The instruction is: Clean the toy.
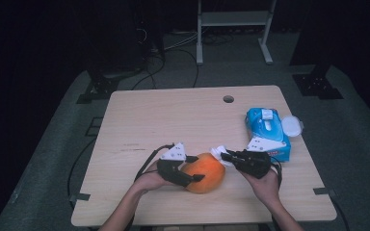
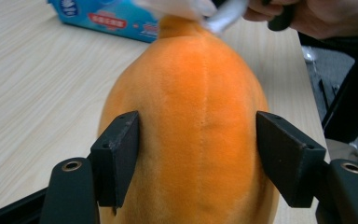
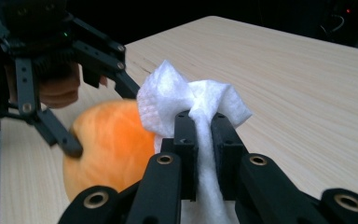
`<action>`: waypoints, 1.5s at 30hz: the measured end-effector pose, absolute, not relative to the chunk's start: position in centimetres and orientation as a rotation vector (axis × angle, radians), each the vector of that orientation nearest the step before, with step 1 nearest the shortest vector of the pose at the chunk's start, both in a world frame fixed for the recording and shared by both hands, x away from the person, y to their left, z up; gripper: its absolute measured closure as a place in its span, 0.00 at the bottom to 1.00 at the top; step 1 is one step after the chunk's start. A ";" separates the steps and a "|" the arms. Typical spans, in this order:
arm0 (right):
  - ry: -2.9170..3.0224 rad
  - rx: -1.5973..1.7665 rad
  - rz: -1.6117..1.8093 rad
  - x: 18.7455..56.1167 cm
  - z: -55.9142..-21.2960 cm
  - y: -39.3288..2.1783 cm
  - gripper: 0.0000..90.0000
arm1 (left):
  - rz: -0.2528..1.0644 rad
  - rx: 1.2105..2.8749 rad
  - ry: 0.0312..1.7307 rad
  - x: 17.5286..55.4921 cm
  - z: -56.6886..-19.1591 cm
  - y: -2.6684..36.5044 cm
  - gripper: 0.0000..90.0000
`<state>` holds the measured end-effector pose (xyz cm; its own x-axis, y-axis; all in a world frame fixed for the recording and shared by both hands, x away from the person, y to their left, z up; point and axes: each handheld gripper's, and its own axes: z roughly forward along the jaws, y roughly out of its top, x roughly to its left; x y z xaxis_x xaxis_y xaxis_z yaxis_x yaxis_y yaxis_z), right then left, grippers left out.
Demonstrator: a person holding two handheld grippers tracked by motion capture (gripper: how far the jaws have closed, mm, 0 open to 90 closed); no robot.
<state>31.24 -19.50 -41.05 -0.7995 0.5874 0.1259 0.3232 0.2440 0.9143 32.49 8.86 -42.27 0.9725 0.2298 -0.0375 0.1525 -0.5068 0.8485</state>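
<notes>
A dark room surrounds a pale wood-grain table with rounded corners and a small round hole near its far edge; grey floor matting and black cables lie beyond it. Near the front edge of the table rests an orange plush toy, rounded and egg-like, its short velvety pile divided by a stitched seam that runs lengthwise down its middle in the left gripper view. The left gripper grasps this toy: its two flat, matte black jaws press against the soft flanks on either side, the fabric bulging slightly between them, while the person's left hand holds the gripper body from behind. The right gripper, held in the right hand, is clamped on a white wipe, a crumpled, fibrous sheet that puffs out above the tips and hangs in a twisted strand between the jaws. The bunched wipe touches the narrow end of the toy, which faces the right gripper. Behind the right hand, near the right edge of the table, lies a glossy blue wipe packet, soft-sided and rectangular, with a round translucent lid flipped open beside it.
</notes>
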 end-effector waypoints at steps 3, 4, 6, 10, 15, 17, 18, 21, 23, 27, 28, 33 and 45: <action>2.275 0.828 1.589 31.2 -40.8 -19.1 0.91 | 0.110 2.124 0.223 32.1 -42.2 8.5 0.35; 2.275 0.827 1.589 31.2 -40.7 -19.1 0.91 | 0.107 2.123 0.216 32.1 -42.3 8.4 0.35; 2.273 0.841 1.594 31.4 -40.9 -19.3 0.91 | 0.103 2.126 0.208 31.9 -42.3 8.3 0.34; 2.284 0.876 1.587 31.8 -41.2 -19.7 0.91 | 0.110 2.123 0.219 32.1 -42.3 8.3 0.35; 2.281 0.885 1.580 31.7 -41.2 -20.1 0.91 | 0.102 2.098 0.288 32.7 -42.4 8.9 0.35; 2.283 0.879 1.584 31.4 -41.0 -19.9 0.91 | 0.108 2.100 0.278 32.6 -42.4 8.6 0.35; 2.283 0.861 1.592 31.3 -40.8 -19.6 0.91 | 0.114 2.106 0.266 32.4 -42.4 8.4 0.34; 2.302 0.790 1.601 30.7 -40.2 -18.5 0.91 | 0.123 2.112 0.231 32.0 -42.3 7.7 0.33; 2.324 0.752 1.580 30.4 -40.0 -17.8 0.91 | 0.129 2.117 0.224 31.8 -42.3 7.4 0.33; 2.323 0.780 1.537 30.8 -40.5 -18.2 0.91 | 0.125 2.105 0.252 32.1 -42.4 7.8 0.34; 2.315 0.795 1.531 31.0 -40.6 -18.6 0.91 | 0.124 2.104 0.259 32.3 -42.3 8.0 0.34; 2.300 0.852 1.532 31.3 -40.9 -20.0 0.91 | 0.113 2.083 0.298 32.7 -42.5 8.3 0.34; 2.335 0.736 1.538 30.0 -40.2 -17.5 0.91 | 0.147 2.040 0.372 33.0 -42.8 7.9 0.34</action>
